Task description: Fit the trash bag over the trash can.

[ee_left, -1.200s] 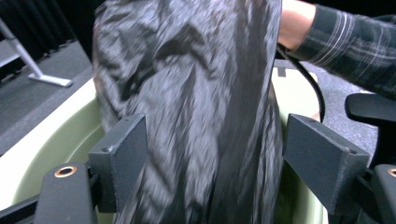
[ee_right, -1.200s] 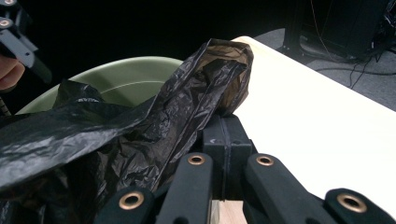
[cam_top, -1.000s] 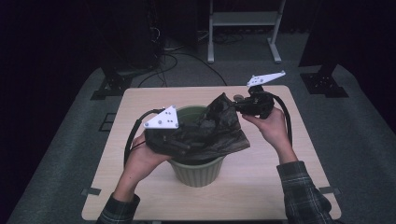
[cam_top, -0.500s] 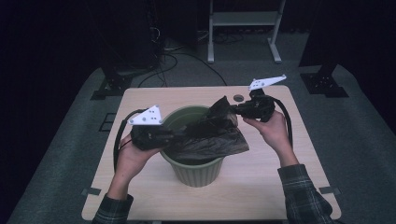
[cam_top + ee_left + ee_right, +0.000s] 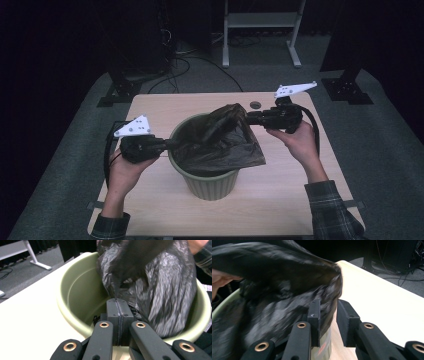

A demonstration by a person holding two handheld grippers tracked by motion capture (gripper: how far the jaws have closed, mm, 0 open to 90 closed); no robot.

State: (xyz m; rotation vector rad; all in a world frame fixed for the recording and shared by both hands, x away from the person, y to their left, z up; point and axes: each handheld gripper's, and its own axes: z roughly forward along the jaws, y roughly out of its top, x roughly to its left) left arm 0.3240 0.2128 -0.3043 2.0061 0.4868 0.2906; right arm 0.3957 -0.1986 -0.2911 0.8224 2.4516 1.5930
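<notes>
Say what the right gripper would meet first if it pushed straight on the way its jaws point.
Most likely the black bag: the right gripper points straight at it with jaws parted, one against the plastic. Just behind comes the green bin rim.

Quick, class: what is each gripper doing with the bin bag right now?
Left gripper: closed on the black bag.
Right gripper: fingers just opening, a gap between them, bag edge between.

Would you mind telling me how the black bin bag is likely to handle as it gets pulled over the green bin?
The black bin bag is probably floppy: it sags in creased folds over the green bin. It looks thin and light, bunching at the left gripper, whose jaws are shut on it. Its glossy film may slip from the right gripper, whose jaws have just been opening.
</notes>
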